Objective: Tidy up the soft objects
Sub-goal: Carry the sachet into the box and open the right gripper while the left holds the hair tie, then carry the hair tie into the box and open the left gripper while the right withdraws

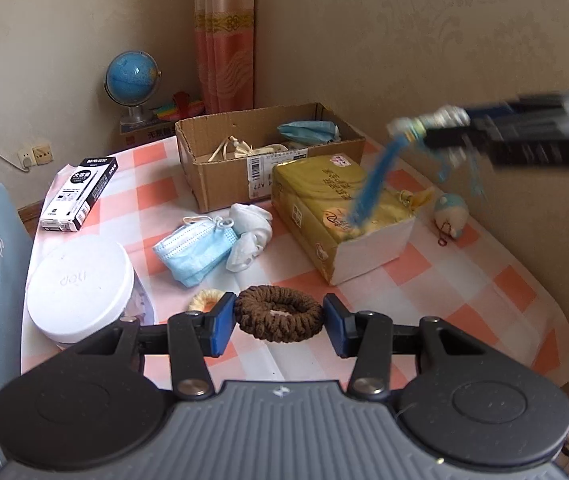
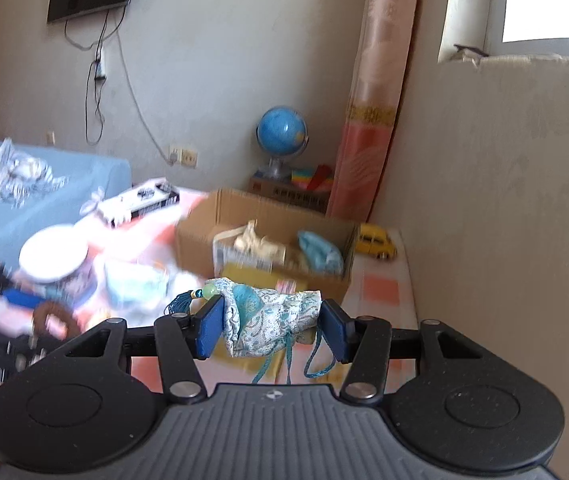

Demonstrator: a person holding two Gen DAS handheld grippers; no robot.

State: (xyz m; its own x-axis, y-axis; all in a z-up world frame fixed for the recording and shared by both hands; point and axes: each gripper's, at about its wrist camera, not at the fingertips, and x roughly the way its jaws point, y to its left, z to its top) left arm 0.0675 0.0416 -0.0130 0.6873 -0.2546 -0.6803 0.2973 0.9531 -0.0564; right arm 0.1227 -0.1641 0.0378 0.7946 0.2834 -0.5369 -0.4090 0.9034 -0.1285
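Note:
My left gripper [image 1: 280, 320] is shut on a brown knitted hair tie [image 1: 279, 313], just above the checked tablecloth [image 1: 464, 280]. My right gripper [image 2: 270, 318] is shut on a blue-and-white brocade pouch [image 2: 272, 316] with teal cords and a tassel, held in the air. It shows blurred in the left wrist view [image 1: 436, 128], above the yellow tissue pack [image 1: 336, 212]. The open cardboard box [image 1: 268, 156] holds a blue mask [image 1: 308, 132] and cream cord. Blue face masks [image 1: 194, 250], a white mask [image 1: 250, 232], a cream ring [image 1: 204, 300] and a small plush [image 1: 450, 216] lie on the cloth.
A white-lidded jar [image 1: 80, 284] stands at the left, a black-and-white carton [image 1: 78, 192] behind it. A globe [image 1: 132, 80] and a curtain [image 1: 224, 36] are at the back. A sofa back [image 1: 444, 40] rises on the right. A yellow toy car [image 2: 376, 246] sits behind the box.

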